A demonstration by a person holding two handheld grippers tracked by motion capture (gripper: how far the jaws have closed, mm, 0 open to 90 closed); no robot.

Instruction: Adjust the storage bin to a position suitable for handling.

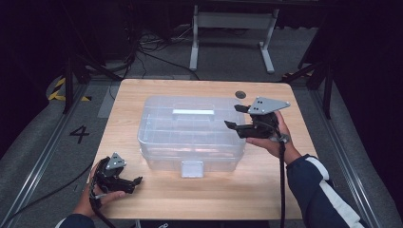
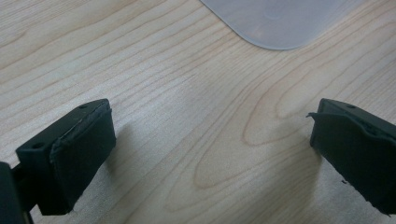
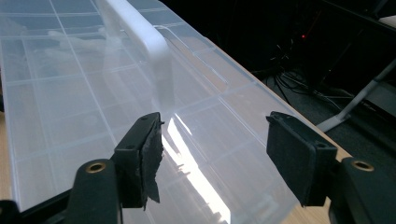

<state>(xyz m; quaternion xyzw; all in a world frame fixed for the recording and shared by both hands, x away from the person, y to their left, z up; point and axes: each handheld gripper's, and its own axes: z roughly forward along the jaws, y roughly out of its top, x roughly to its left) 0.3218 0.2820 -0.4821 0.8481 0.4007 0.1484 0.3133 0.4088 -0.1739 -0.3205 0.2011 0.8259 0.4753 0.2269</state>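
Note:
A clear plastic organizer box (image 1: 190, 130) with a white handle (image 1: 193, 112) on its lid and a front latch (image 1: 192, 168) sits shut in the middle of the wooden table (image 1: 266, 190). My right gripper (image 1: 234, 117) hovers open at the box's right end, jaws pointing over the lid (image 3: 93, 102) toward the handle (image 3: 144, 46); nothing is between its fingers. My left gripper (image 1: 138, 183) rests low near the table's front left corner, open and empty, with bare wood between its pads (image 2: 79, 144) and a corner of the box (image 2: 280, 23) ahead.
A dark round grommet (image 1: 240, 94) is set in the table's far right. Beyond the table stand a white frame leg (image 1: 195, 42) and loose cables (image 1: 142, 47) on the grey floor. Black frame posts flank both sides.

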